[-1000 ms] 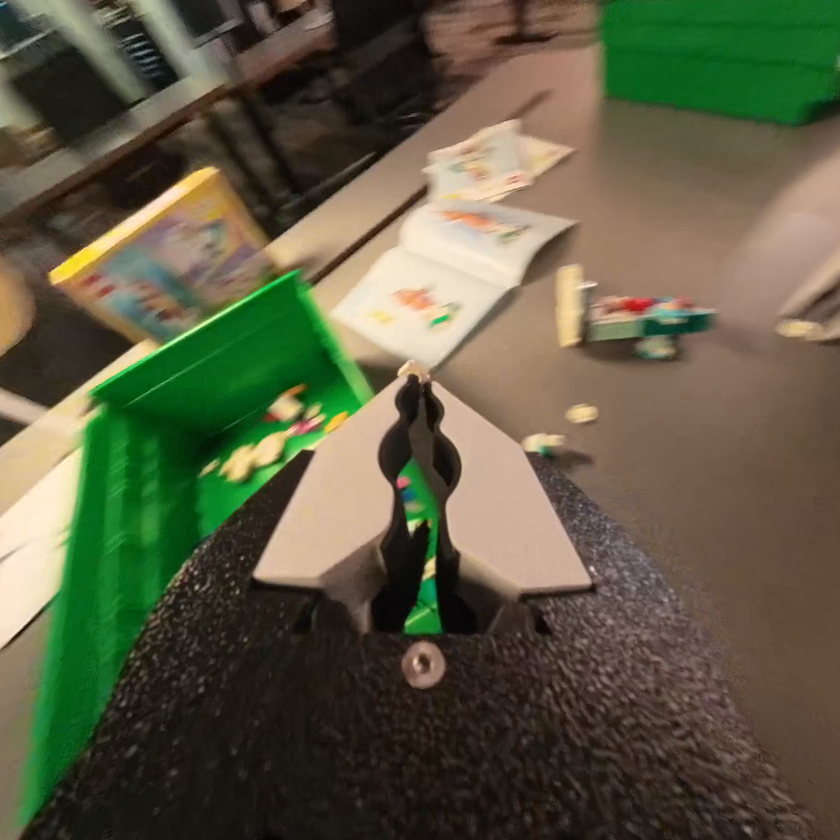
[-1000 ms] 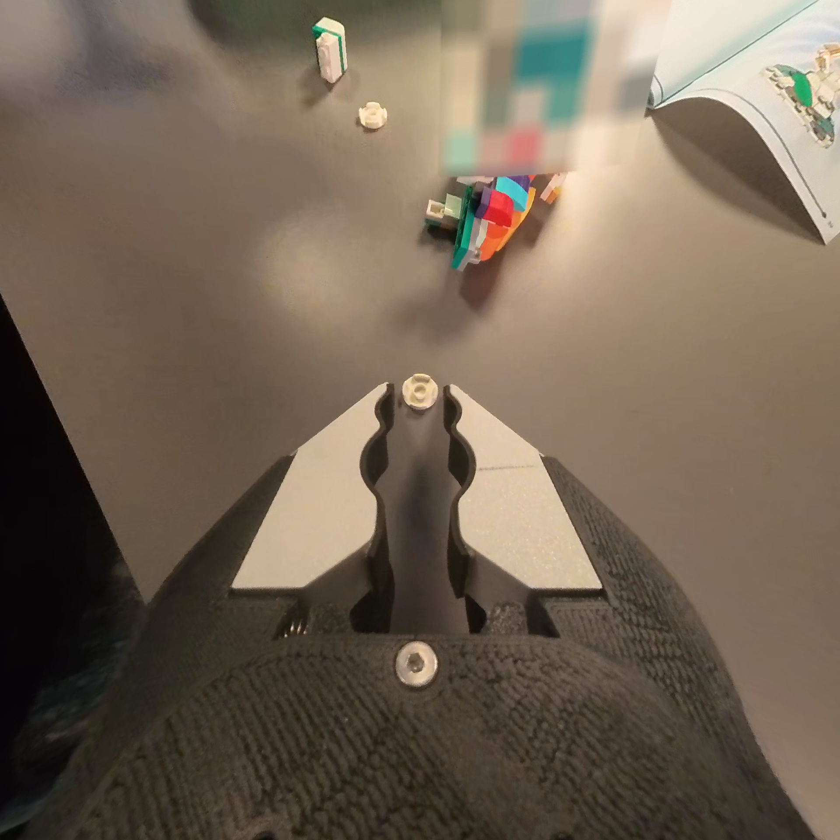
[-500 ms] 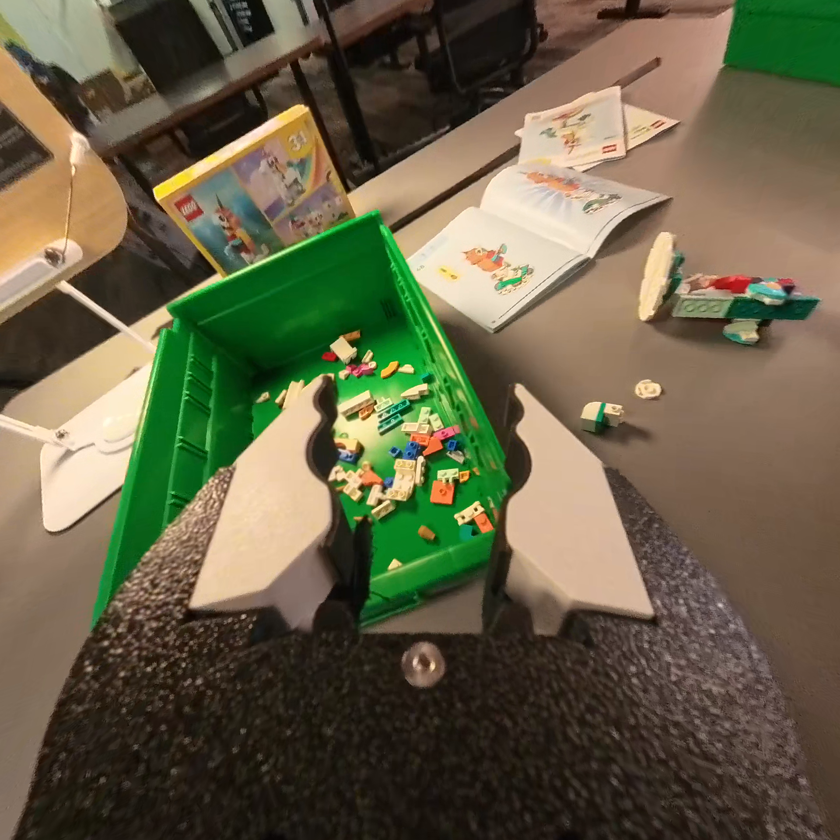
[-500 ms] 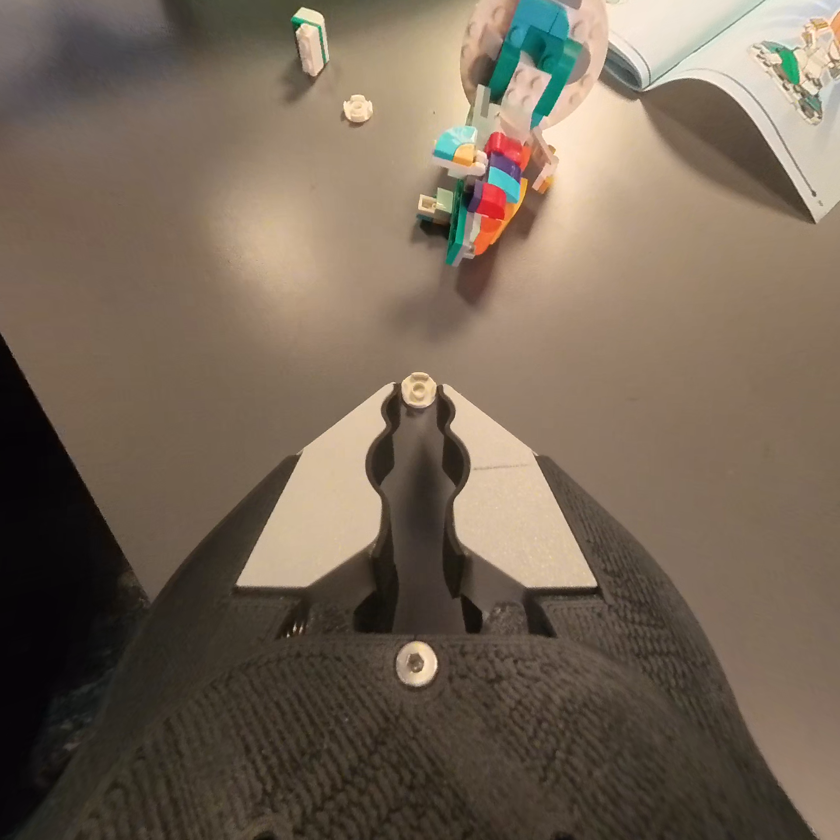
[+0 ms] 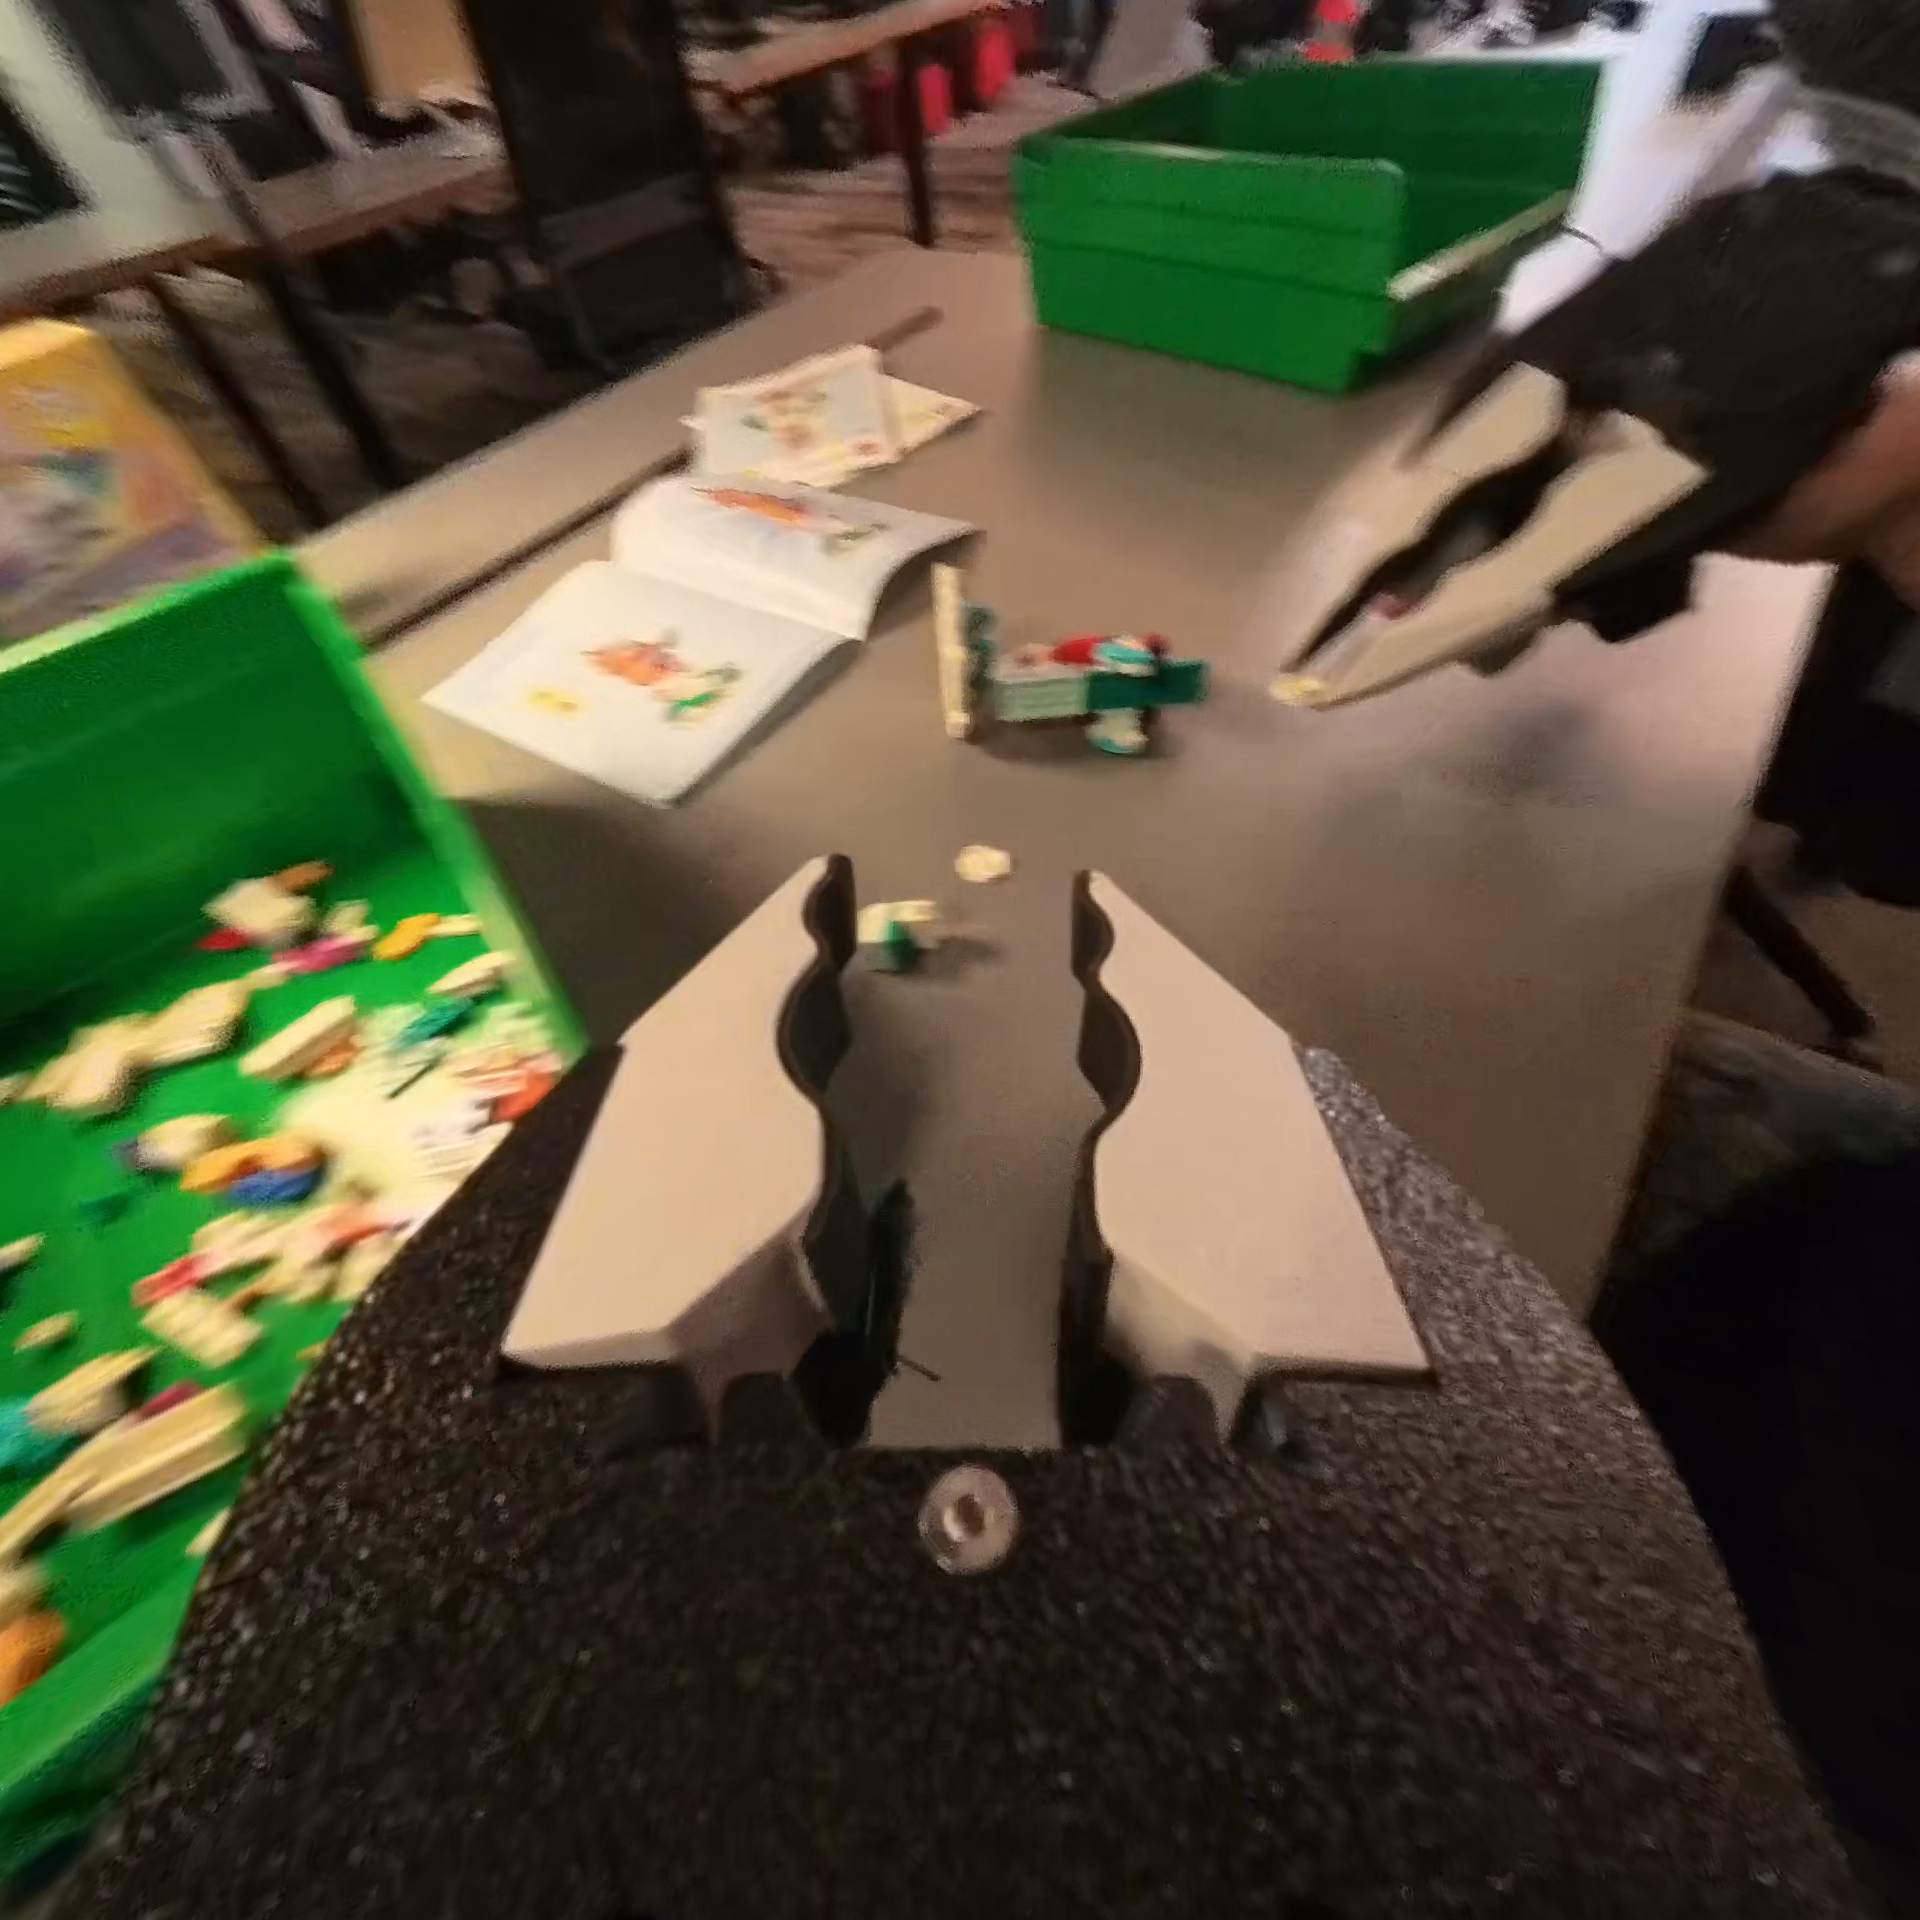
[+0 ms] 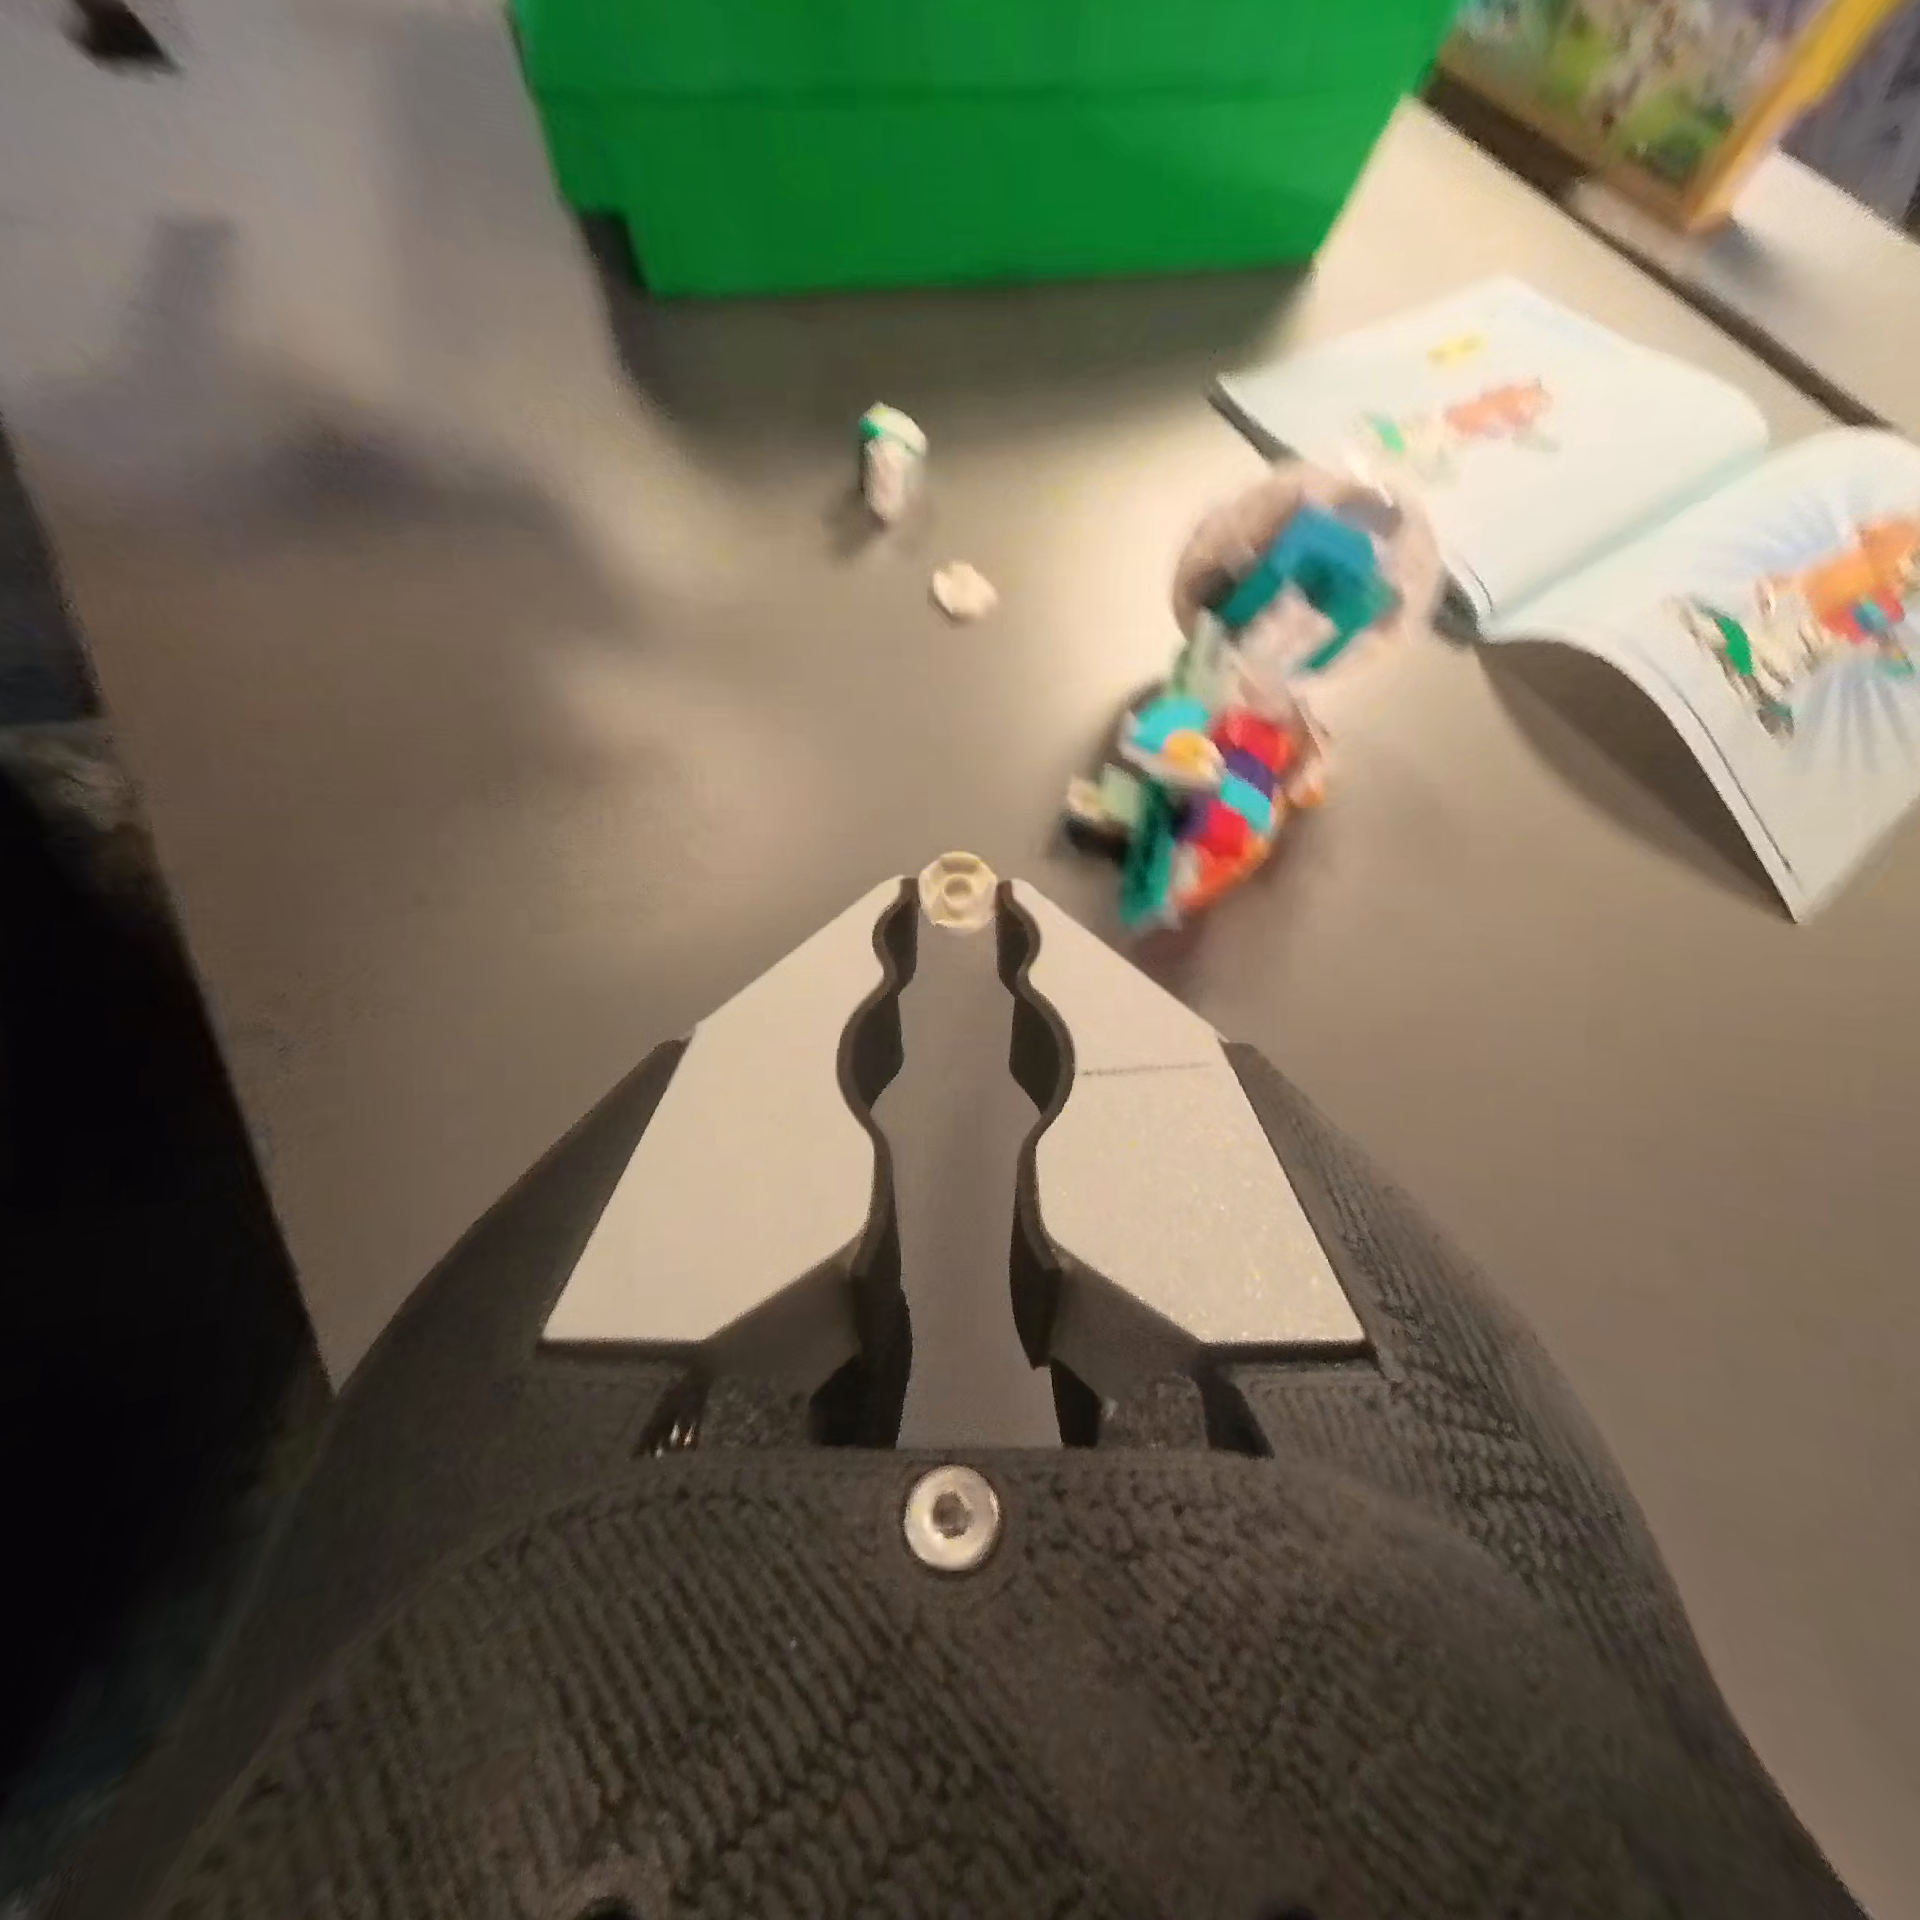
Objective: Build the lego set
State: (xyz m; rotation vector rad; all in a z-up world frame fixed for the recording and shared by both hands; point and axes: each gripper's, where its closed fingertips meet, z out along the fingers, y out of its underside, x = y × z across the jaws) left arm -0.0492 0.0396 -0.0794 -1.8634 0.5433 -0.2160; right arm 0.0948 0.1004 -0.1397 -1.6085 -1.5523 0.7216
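My left gripper (image 5: 961,878) is open and empty above the grey table (image 5: 1351,935). A small white-and-green brick piece (image 5: 894,930) lies on the table just past its left fingertip, and a small round white piece (image 5: 982,862) lies a little farther. My right gripper (image 6: 958,894) is shut on a small round white stud piece (image 6: 956,888) held at its fingertips; it also shows in the left wrist view (image 5: 1320,681) at the right. A colourful brick model (image 5: 1070,675) lies on the table; it shows in the right wrist view (image 6: 1216,769) too.
A green bin with several loose bricks (image 5: 208,1039) stands at the left. An open instruction booklet (image 5: 675,634) lies beyond it. Stacked green bins (image 5: 1247,260) stand at the far end. A yellow box (image 5: 62,468) sits at the far left. The table edge runs at the right. My right fingertips sit around 20 centimetres from my left ones.
My left gripper opened over the green bin, then swung right over the table, still open. My right gripper kept its hold on the round white piece and turned left.
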